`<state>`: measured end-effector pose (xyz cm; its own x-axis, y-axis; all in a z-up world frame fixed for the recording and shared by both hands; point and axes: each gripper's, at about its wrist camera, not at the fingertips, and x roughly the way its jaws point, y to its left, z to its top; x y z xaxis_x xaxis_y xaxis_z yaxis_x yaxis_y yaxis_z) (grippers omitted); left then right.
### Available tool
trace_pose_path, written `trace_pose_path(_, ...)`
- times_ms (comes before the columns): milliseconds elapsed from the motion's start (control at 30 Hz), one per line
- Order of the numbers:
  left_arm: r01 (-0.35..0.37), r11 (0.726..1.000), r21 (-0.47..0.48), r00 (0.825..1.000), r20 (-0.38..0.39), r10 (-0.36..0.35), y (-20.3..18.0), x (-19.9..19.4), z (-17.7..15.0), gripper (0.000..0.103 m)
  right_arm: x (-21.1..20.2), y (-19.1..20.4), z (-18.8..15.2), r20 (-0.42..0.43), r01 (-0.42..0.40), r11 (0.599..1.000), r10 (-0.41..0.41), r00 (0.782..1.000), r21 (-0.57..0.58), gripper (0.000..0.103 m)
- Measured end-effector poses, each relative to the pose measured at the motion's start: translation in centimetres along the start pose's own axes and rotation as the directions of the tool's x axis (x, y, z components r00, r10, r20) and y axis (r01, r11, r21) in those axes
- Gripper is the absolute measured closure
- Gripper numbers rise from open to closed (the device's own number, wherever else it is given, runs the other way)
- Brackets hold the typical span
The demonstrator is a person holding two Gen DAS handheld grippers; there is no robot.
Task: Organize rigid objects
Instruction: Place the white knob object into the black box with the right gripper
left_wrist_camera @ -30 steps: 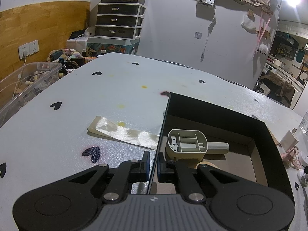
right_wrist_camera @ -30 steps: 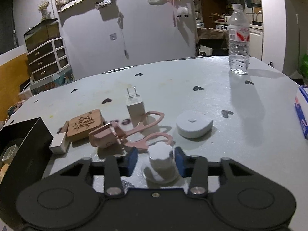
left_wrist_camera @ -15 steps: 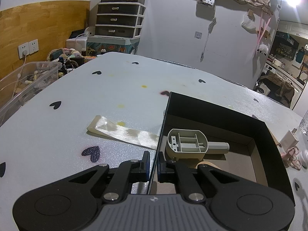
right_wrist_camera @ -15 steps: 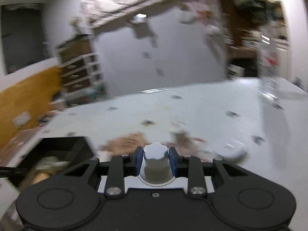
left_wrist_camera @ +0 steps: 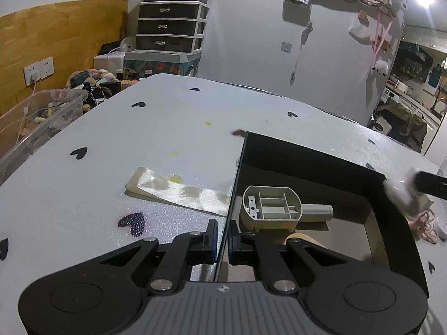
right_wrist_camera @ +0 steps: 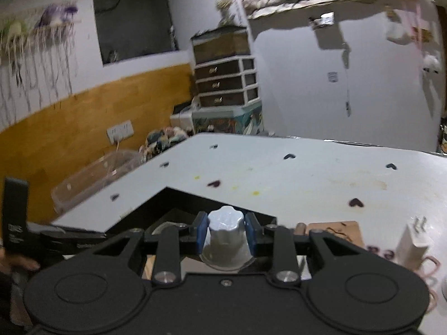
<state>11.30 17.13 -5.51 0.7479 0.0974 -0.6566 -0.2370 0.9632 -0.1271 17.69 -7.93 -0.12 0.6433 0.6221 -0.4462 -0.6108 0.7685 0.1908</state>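
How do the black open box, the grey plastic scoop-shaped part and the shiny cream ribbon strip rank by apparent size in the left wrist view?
1. black open box
2. shiny cream ribbon strip
3. grey plastic scoop-shaped part
The last two look nearly alike in length, and the box wall hides the ribbon's end, so their order is unsure.

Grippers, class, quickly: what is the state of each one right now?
Left gripper: closed on the side wall of the black box.
Right gripper: closed on the white knob, holding it by the box.

Black tool (right_wrist_camera: pixel 226 234) bodies, blue-edged pads (right_wrist_camera: pixel 201 233), silver screws, ribbed grey housing.
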Motion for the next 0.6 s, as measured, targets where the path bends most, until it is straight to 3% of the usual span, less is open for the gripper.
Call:
trace_pose_path(333, 0.006, 1.0, 0.001, 1.0, 0.003, -0.006, 0.1, 0.1, 0.0, 0.097, 4.3, 1.6, -0.5, -0.099, 0.015, 0.994, -0.027, 0.995, -0.112, 0.073)
trace_pose_path(600, 0.01, 1.0, 0.003, 1.0, 0.001, -0.01, 0.1, 0.1, 0.1, 0.097, 6.1, 1.4, -1.1, -0.151, 0.079, 0.987, -0.101, 0.983, -0.142, 0.073)
